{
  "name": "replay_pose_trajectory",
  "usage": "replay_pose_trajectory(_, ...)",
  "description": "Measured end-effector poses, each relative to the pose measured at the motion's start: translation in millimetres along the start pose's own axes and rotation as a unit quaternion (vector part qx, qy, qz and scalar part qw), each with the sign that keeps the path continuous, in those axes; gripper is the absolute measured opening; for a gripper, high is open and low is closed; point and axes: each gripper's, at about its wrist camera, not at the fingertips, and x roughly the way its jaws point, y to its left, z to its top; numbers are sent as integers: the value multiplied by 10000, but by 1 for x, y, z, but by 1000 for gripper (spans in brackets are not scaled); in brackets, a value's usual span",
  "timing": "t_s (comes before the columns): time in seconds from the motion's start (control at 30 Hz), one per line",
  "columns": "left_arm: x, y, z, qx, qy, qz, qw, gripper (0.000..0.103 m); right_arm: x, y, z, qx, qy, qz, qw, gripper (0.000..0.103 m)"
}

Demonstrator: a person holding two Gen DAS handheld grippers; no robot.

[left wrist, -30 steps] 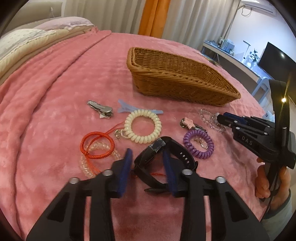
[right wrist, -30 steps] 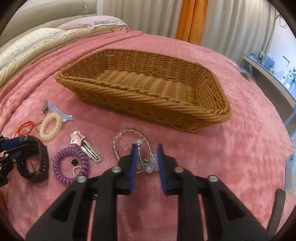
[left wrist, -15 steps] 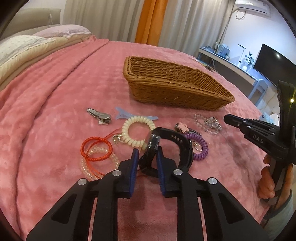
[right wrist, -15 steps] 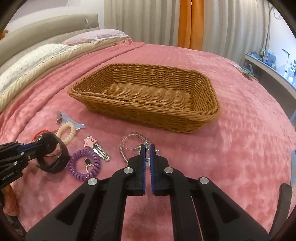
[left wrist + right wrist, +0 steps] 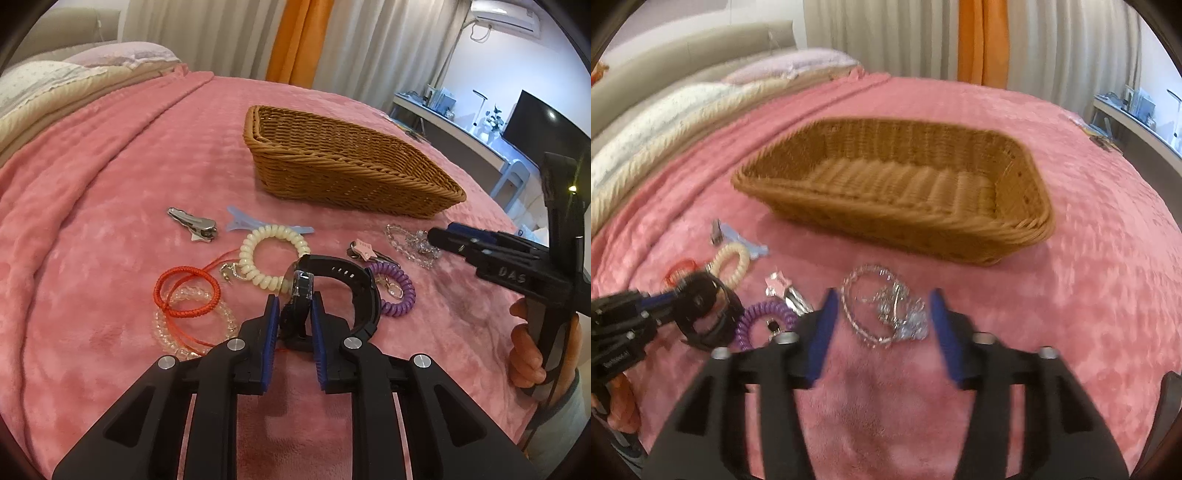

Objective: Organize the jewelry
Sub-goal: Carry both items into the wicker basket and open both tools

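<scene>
Pink bedspread [image 5: 110, 184] — left gripper [image 5: 293, 306] clamps black watch [image 5: 332, 280]; right gripper [image 5: 882, 314] spread wide over bracelet [image 5: 882, 314].

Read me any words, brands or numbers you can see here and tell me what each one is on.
"DAS": raised letters on the side of the right gripper, seen from the left wrist.
Star clip: small print on the pink star, too small to read.
Left gripper: a label on its body, too blurred to read.
Watch: no readable text.
</scene>
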Motion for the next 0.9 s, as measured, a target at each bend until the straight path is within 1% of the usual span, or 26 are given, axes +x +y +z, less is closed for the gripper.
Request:
replay_pose_trajectory(0.07, 1, 0, 0, 11, 3, 13, 10000, 17, 1, 0, 2, -51, 43, -82, 9999, 51)
replay_pose_trajectory(0.13, 2, 0, 0, 29, 16, 50, 10000, 17, 12, 0, 3, -33, 281, -157, 9995, 48)
replay_pose_trajectory(0.17, 3, 0, 0, 33, 26, 63, 10000, 17, 18, 0, 3, -20, 390, -187, 9991, 42)
replay_pose_trajectory(0.2, 4, -1, 0, 36, 35, 74, 10000, 17, 24, -1, 3, -26, 493, -196, 9986, 24)
replay_pose_trajectory(0.23, 4, -1, -1, 46, 41, 93, 9999, 17, 28, -1, 3, -38, 589, -168, 9981, 16)
replay_pose_trajectory(0.27, 4, -2, -1, 65, 37, 113, 9999, 16, 28, -1, 2, -41, 551, -155, 9984, 14)
replay_pose_trajectory(0.3, 4, -4, -1, 95, 20, 147, 9998, 15, 25, -2, 2, -47, 488, -111, 9987, 6)
replay_pose_trajectory(0.4, 1, -9, -2, 170, -79, 247, 9995, 14, 9, 2, 0, -134, 214, -85, 9996, 6)
replay_pose_trajectory(0.47, -4, -8, -1, 138, -171, 171, 9996, 12, 1, 2, -1, -139, 152, -50, 9998, 6)
replay_pose_trajectory(0.57, -15, -7, 1, 32, -383, -82, 9992, 12, -15, 2, -2, -109, 80, 35, 9999, 6)
replay_pose_trajectory(0.73, -33, -21, 15, 95, -614, -200, 9979, 12, -55, -4, 8, 6, -159, 163, 9997, 6)
replay_pose_trajectory(0.8, -41, -30, 28, 180, -703, -233, 9971, 12, -74, -8, 19, 18, -333, 172, 9993, 6)
replay_pose_trajectory(0.9, -50, -45, 59, 382, -890, -139, 9952, 12, -91, -14, 42, 41, -556, 161, 9983, 6)
